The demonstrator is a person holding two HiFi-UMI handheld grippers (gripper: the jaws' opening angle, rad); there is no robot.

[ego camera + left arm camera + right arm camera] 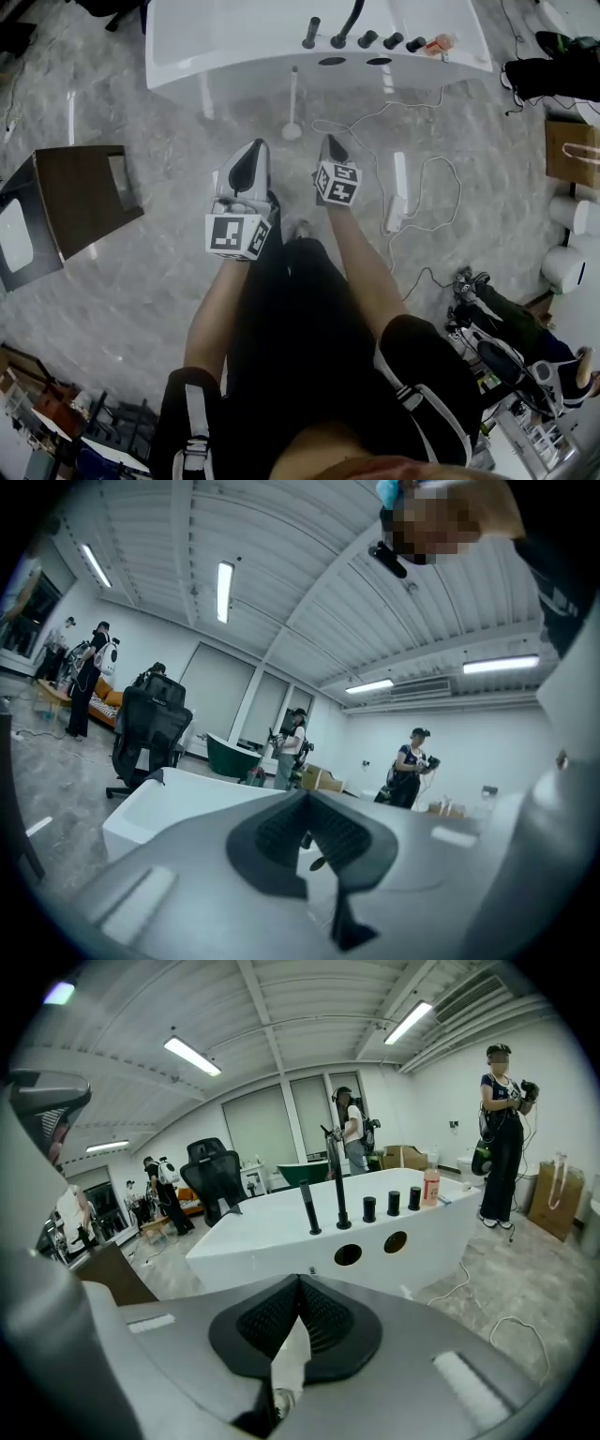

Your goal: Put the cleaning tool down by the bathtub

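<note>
Head view: the left gripper (255, 148) and the right gripper (330, 142) are both clenched and empty. The cleaning tool (292, 101) rests beside the bathtub (234, 56).

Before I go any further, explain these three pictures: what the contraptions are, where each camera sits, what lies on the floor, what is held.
There is no robot: a person holds a two-jaw gripper in each hand. The head view is from a camera on the person's head looking down, so you see their legs, the left gripper and the right gripper; the marker cubes are part of them. The other two pictures come from a camera riding on each gripper, looking along its jaws. On the floor, a white long-handled cleaning tool lies by the bathtub, and a power strip lies further right. Both grippers are shut and hold nothing.
</note>
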